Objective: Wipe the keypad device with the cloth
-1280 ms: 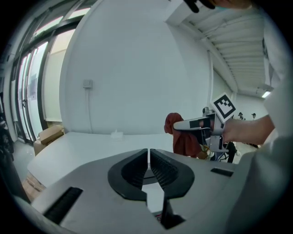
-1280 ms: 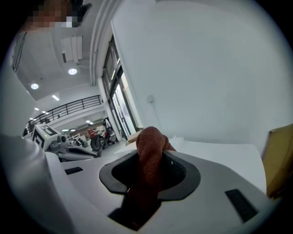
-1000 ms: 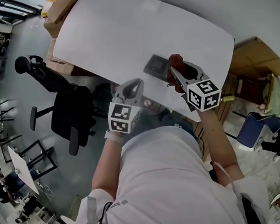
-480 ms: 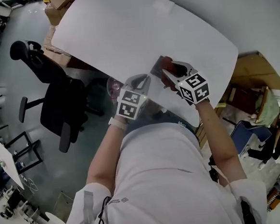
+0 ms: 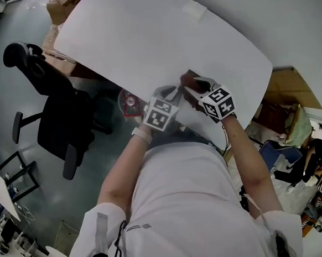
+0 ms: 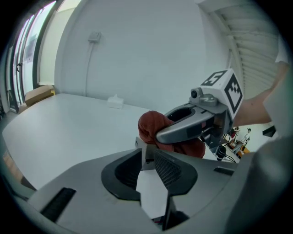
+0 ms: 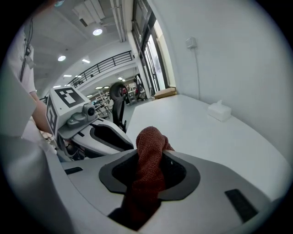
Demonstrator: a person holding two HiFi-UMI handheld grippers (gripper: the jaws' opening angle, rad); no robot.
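"What's new?"

"The left gripper (image 5: 171, 91) has come in over the near edge of the white table (image 5: 143, 38). Its jaws are opening around a corner of the flat grey keypad device (image 6: 143, 150), not gripping."

"And the cloth?"

"The right gripper (image 5: 194, 86) clamps the rust-red knitted cloth (image 7: 149, 151) right at that device. Wiping looks ready to start."

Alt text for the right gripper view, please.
The right tongs are shut on a bunched red cloth that pokes out past their tips, over a white table. The left tongs, jaws opening, sit close at the left.
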